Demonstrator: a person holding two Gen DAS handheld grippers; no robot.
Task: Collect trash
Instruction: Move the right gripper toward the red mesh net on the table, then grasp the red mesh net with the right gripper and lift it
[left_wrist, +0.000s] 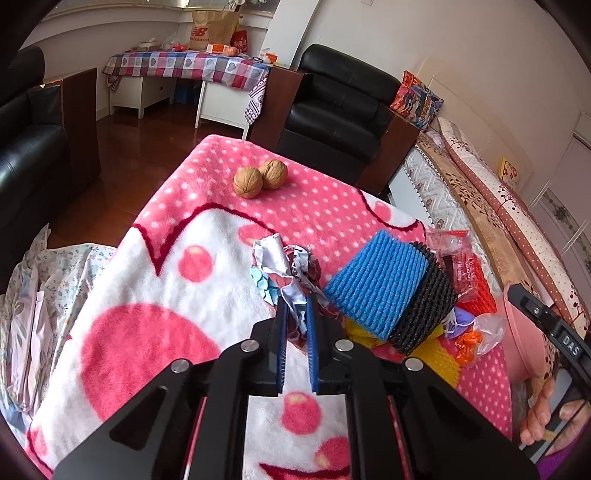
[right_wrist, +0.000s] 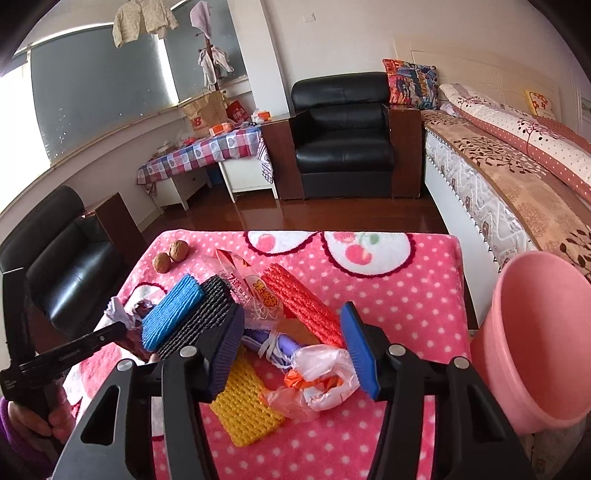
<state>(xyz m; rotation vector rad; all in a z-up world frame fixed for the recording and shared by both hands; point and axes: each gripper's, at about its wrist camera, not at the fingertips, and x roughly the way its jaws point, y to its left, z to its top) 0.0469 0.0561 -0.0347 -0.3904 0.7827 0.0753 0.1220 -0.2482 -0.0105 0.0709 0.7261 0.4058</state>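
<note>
Left gripper (left_wrist: 296, 314) clamped a crumpled foil wrapper (left_wrist: 286, 264) at its tips, on the pink blanket (left_wrist: 155, 295). Right gripper (right_wrist: 295, 339) stood apart over the trash pile (right_wrist: 295, 354). Pink bin (right_wrist: 535, 350) at 3 o'clock. Counted: two walnuts (left_wrist: 260, 177) at 12, four foam nets.

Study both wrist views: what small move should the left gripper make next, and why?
Probably lift and carry right toward the pink bin. The left gripper is already shut on the crumpled wrapper, which still touches the blanket, while the bin stands open at the table's right edge.
</note>
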